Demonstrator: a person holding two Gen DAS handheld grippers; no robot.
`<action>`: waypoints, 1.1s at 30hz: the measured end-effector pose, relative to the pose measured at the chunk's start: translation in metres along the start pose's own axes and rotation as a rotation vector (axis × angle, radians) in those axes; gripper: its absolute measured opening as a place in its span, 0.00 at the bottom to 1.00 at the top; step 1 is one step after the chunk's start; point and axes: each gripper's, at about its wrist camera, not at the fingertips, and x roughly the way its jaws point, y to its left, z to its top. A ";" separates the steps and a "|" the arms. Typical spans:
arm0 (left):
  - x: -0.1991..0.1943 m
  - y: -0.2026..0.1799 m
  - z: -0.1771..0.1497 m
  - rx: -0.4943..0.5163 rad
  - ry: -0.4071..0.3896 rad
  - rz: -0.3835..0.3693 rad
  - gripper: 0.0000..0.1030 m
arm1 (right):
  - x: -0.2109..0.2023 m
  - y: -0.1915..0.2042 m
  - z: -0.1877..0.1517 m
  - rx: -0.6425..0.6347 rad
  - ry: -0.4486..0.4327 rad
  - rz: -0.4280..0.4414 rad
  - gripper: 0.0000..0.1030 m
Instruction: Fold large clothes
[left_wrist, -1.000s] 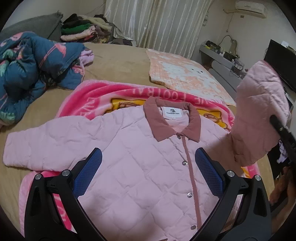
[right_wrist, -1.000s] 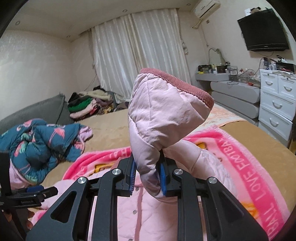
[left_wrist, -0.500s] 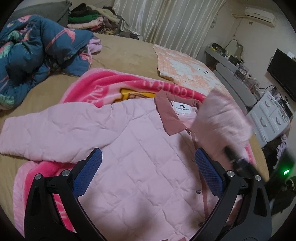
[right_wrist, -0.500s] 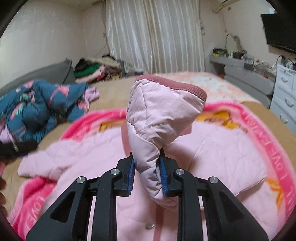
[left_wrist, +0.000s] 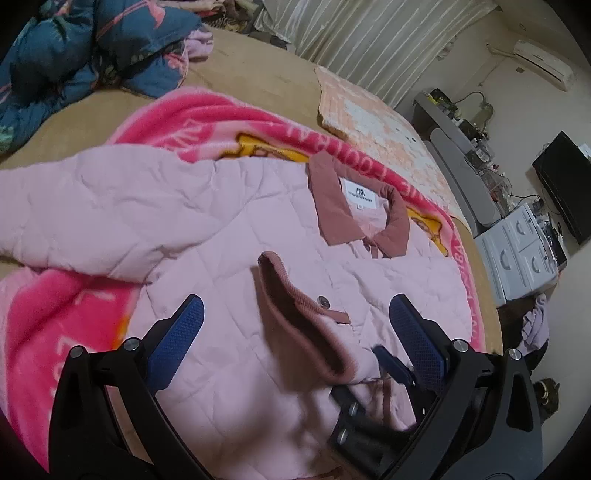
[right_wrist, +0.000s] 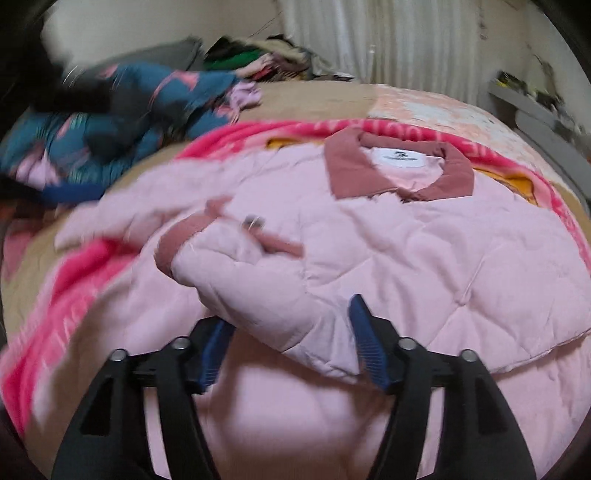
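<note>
Both pairs of jaws are standing spread now: the right gripper, which was pinching the jacket's sleeve half a second ago, is showing a wide gap between its blue pads with the sleeve lying loose between them, and the left gripper is hovering spread over the jacket's chest, gripping nothing, as before. The pink quilted jacket is lying face up, buttoned, on the pink blanket toward the near edge of the bed. The sleeve, held up in the air a second ago, is now resting folded across the front of the jacket, its dusty-rose cuff lying on the chest beside the button placket, below the collar. The other sleeve is still stretching out flat toward the bed's left side. A blue flowered quilt is bunching at the far left corner, and a peach checked blanket is lying along the far edge, near the curtains.
</note>
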 end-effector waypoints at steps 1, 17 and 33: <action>0.003 0.000 -0.002 -0.006 0.011 -0.004 0.91 | -0.007 0.000 -0.004 0.002 -0.005 -0.001 0.76; 0.091 -0.004 -0.055 -0.165 0.228 -0.095 0.81 | -0.110 -0.120 -0.060 0.257 -0.150 -0.111 0.84; -0.006 -0.078 0.024 0.179 -0.073 -0.108 0.09 | -0.141 -0.188 -0.085 0.445 -0.224 -0.193 0.84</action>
